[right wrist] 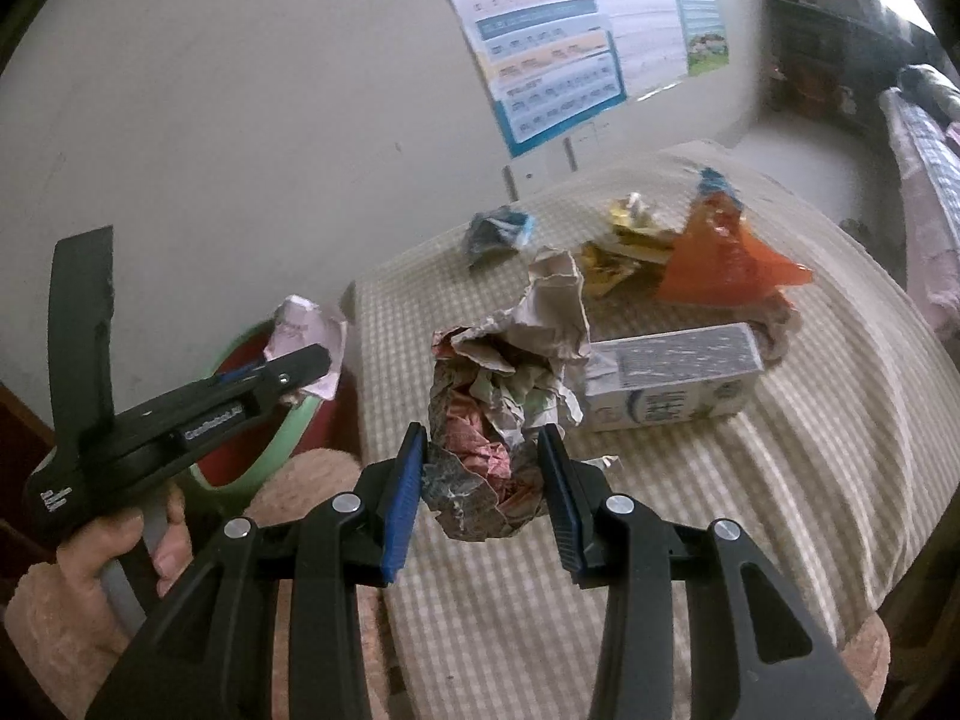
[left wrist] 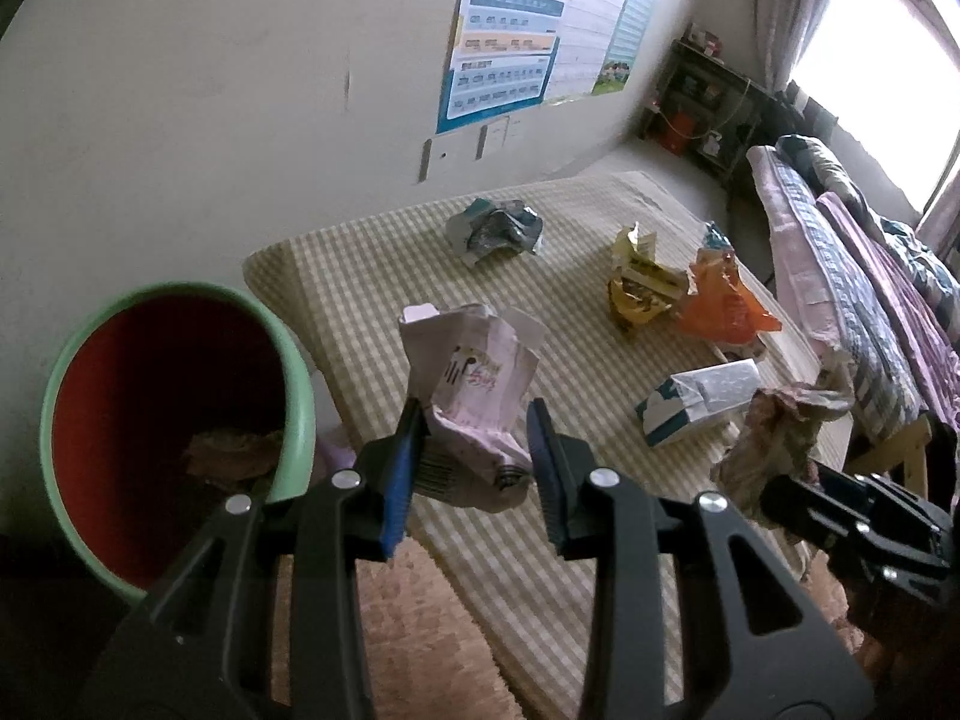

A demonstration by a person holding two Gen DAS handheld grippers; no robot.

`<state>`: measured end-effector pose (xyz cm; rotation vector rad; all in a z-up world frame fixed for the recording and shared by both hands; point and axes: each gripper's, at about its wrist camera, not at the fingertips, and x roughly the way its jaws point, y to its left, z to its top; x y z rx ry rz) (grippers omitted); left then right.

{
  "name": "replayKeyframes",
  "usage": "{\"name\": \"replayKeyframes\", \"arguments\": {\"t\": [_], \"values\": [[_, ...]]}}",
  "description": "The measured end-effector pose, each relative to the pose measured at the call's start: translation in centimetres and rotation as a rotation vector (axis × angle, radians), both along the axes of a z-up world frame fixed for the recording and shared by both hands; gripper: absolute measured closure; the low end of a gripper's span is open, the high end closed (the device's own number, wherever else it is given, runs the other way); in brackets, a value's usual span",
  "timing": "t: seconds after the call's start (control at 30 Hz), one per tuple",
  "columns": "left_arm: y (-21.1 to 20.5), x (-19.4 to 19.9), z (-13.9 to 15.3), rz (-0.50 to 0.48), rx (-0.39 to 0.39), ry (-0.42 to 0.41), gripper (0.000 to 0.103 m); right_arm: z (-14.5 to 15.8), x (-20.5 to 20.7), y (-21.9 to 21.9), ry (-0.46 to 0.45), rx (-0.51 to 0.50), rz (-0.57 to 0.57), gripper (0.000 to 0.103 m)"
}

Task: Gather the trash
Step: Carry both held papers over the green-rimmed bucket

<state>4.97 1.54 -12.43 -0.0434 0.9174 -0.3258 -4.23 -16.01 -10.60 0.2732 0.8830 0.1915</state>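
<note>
Your left gripper (left wrist: 474, 456) is clamped on a crumpled pale-pink paper carton (left wrist: 471, 387), held up off the bed, with the green-rimmed red-lined round bin (left wrist: 300, 396) at its 9 o'clock. Your right gripper (right wrist: 483, 483) is clamped on a crumpled wad of brown and red printed paper (right wrist: 510, 396), also clear of the mattress. Both sets of blue pads pinch their loads; neither pair is fully together.

Step in hand, as I read it: carrying both pieces to the bin. In the right wrist view the left gripper (right wrist: 300, 369) with its pink carton (right wrist: 306, 324) sits at 9 o'clock, over or just at the bin rim (right wrist: 300, 420); cannot tell which. One brownish scrap (left wrist: 234, 450) already lies in the bin.

Next move: get the pink carton squarely over the opening, then part the left jaws. Follow with the right wad; it hangs well short of the bin.

Left on the beige checked mattress (left wrist: 540, 570):
- white-and-blue rectangular milk carton (left wrist: 702, 402), 2 o'clock of the left gripper
- orange plastic wrapper (left wrist: 720, 300), 1 o'clock
- yellow snack wrapper (left wrist: 639, 285), 1 o'clock
- crumpled silver-teal foil packet (left wrist: 495, 228), 12 o'clock

Folded bedding (left wrist: 840, 276) lies at 3 o'clock.
</note>
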Motion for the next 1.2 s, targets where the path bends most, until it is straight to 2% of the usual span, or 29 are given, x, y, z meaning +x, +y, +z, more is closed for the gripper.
{"name": "replayKeyframes", "arguments": {"t": [0.7, 1.2], "values": [[5.5, 0.4, -0.9, 0.102, -0.043, 0.013, 0.07, 0.0, 2.2, 5.6, 0.021, -0.051, 0.122, 0.065], [12.8, 0.2, -1.8, 0.264, -0.009, 0.015, 0.069, 0.3, 4.6, 10.5, 0.013, -0.064, 0.245, 0.065]]}}
